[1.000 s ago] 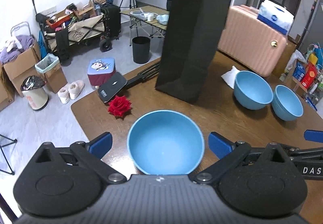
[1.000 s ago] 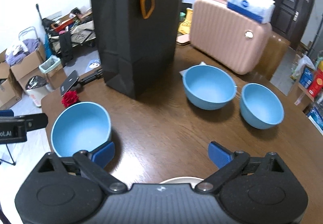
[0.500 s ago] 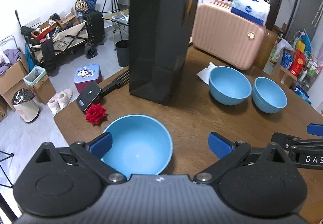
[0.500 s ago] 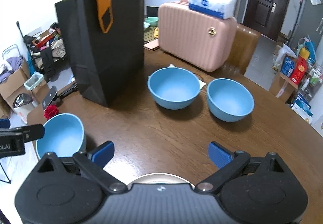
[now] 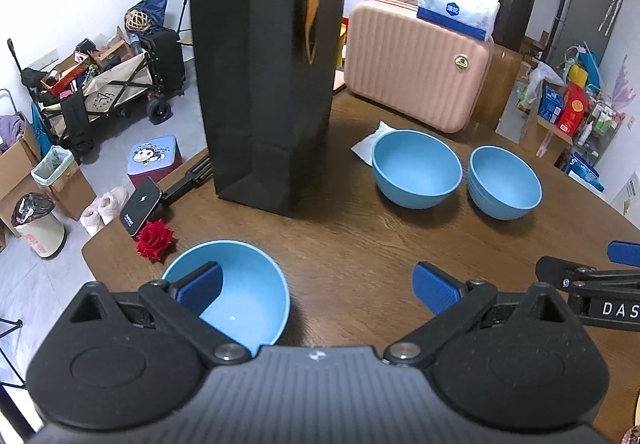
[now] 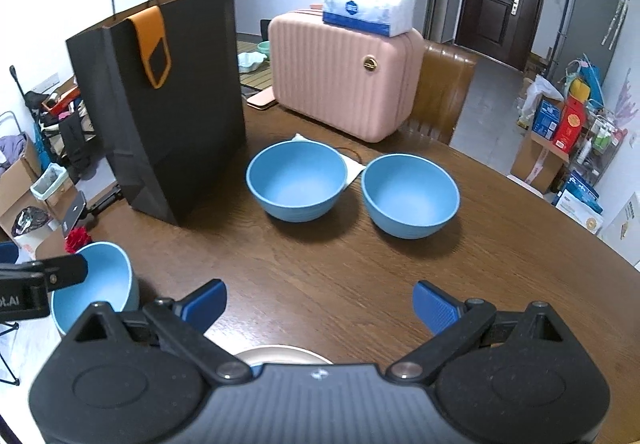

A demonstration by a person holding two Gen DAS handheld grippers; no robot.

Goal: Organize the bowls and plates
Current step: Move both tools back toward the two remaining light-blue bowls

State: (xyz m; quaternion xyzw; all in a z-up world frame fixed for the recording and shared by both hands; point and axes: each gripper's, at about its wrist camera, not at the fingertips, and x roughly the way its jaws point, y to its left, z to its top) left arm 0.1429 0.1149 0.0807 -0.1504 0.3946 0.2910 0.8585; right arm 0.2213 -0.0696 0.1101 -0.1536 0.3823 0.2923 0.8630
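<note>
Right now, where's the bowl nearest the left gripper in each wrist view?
Left wrist: the near bowl sits bottom centre-left, with one blue finger over its rim.
Right wrist: the same bowl is at the lower left edge.
Shared landmark: the black paper bag stands behind it.

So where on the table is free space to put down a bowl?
Bare wood lies between the near bowl, the black bag and the two far bowls. Right of those is free too. Behind them, by the pink case, is crowded.
</note>
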